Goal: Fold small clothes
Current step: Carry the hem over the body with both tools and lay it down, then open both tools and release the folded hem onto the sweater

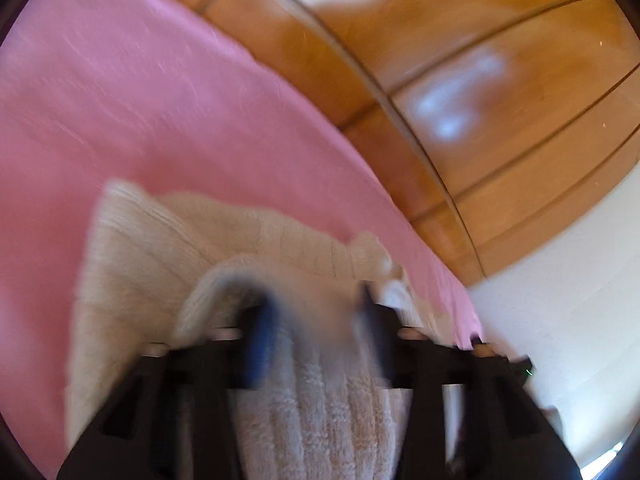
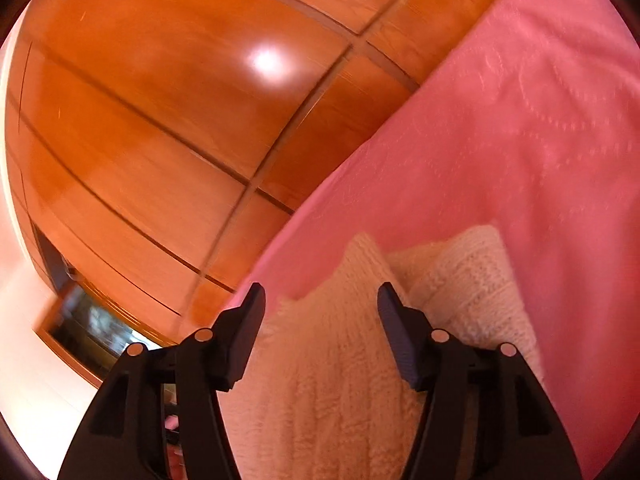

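Cream sweater [image 1: 304, 400] fills the gap of the left gripper [image 1: 316, 308]; view blurred, cannot tell if pinched. Right gripper [image 2: 320, 300] jaws wide over sweater [image 2: 320, 380]. It lies on pink bedspread [image 2: 520, 140], near wooden wardrobe [image 2: 160, 120].

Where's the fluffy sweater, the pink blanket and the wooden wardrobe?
sweater [image 2: 320, 380], right wrist view, fuzzy front
pink blanket [image 1: 140, 100], left wrist view, bare middle
wardrobe [image 2: 160, 100], right wrist view, door panel
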The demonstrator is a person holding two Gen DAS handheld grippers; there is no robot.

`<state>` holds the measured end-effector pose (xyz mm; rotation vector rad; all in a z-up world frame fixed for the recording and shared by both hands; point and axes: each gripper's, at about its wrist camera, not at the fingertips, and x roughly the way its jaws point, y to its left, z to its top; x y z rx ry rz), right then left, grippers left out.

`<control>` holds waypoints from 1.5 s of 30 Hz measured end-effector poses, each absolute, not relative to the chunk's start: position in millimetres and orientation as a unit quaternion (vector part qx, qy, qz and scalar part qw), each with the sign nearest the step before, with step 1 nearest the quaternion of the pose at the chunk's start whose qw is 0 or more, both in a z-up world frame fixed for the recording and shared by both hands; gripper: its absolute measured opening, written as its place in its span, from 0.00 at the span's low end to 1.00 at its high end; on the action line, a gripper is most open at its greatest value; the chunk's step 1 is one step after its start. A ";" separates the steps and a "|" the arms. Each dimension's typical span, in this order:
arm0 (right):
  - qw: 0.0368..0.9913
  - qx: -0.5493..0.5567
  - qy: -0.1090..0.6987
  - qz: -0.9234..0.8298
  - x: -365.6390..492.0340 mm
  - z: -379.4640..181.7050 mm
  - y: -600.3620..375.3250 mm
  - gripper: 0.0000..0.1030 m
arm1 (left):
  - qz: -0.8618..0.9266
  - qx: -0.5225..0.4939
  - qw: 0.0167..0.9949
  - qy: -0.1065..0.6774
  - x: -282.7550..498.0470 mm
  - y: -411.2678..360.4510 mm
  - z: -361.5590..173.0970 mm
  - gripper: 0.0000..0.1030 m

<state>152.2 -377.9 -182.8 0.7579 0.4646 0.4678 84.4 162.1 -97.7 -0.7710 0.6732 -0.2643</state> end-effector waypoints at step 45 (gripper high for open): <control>0.964 0.024 0.264 0.013 114.0 -131.6 -278.9 0.98 | 0.042 -0.274 0.884 0.376 31.5 173.2 -95.1 0.80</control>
